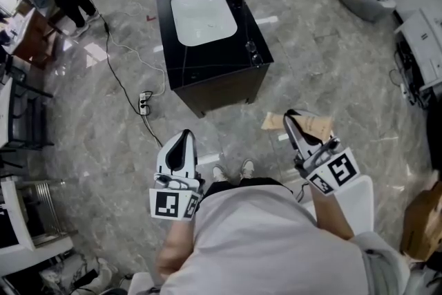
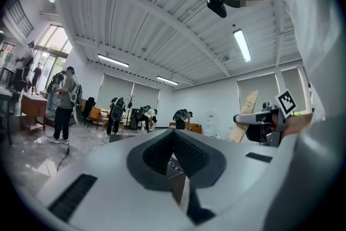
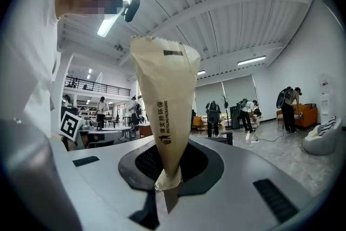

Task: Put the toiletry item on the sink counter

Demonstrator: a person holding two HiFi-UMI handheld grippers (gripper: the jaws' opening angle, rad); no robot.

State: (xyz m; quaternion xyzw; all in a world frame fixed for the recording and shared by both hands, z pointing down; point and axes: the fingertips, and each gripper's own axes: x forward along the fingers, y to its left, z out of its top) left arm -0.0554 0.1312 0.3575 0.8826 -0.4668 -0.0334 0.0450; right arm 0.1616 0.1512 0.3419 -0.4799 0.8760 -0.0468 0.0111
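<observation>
The left claw (image 1: 183, 136) is closed on nothing and sits low in front of the person. Ahead of it, well apart across the grey stone-look floor (image 1: 331, 59), stands the black sink worktop (image 1: 207, 62). Its white rectangular basin (image 1: 202, 16) is set toward the far edge, leaving bare black surface along the near edge. The right claw (image 1: 290, 117) pinches the narrow end of the tan paper toiletry packet (image 3: 165, 89), whose long axis runs straight on from the jaws. From there the worktop lies forward and leftward. Other people work around the open hall.
</observation>
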